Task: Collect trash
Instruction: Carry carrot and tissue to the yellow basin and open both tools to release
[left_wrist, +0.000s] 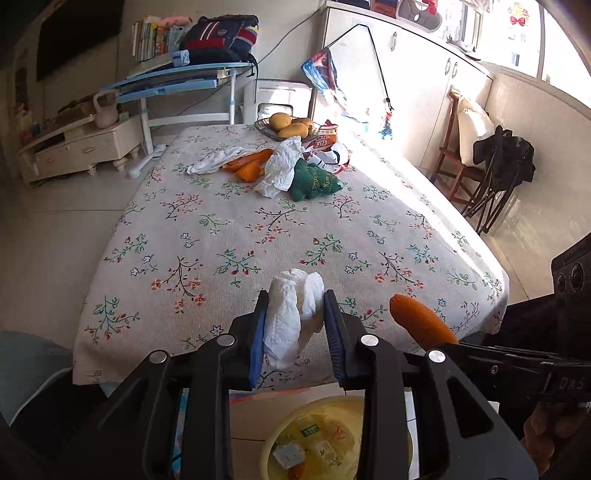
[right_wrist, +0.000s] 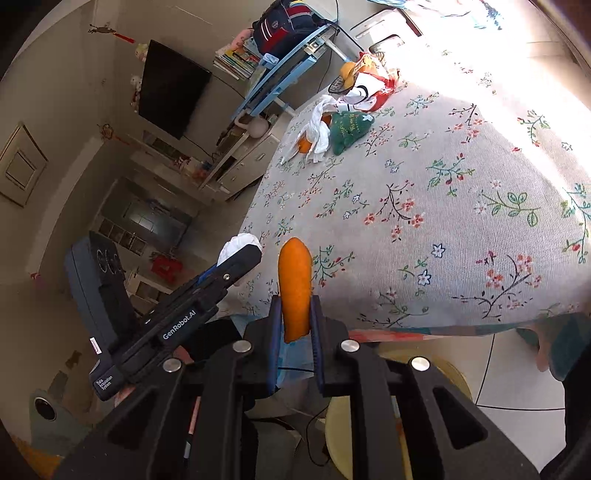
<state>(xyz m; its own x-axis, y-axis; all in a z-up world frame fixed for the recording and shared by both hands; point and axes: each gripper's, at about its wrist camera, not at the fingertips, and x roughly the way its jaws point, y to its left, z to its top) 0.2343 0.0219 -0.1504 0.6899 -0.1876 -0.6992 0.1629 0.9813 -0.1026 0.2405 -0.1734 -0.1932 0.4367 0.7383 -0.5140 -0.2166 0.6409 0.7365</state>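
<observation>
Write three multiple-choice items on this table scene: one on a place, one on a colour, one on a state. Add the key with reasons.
1. Where is the yellow bin?
A. on the table
B. on the floor below the table's near edge
C. on the chair

2. What colour is the peel in the right gripper?
A. orange
B. green
C. white

3. What is the left gripper doing?
A. hanging open
B. gripping a tissue
C. gripping a mango

Key: B, it shows under the tablecloth's hem; A, the strip is orange; B, the fingers pinch white paper.
</observation>
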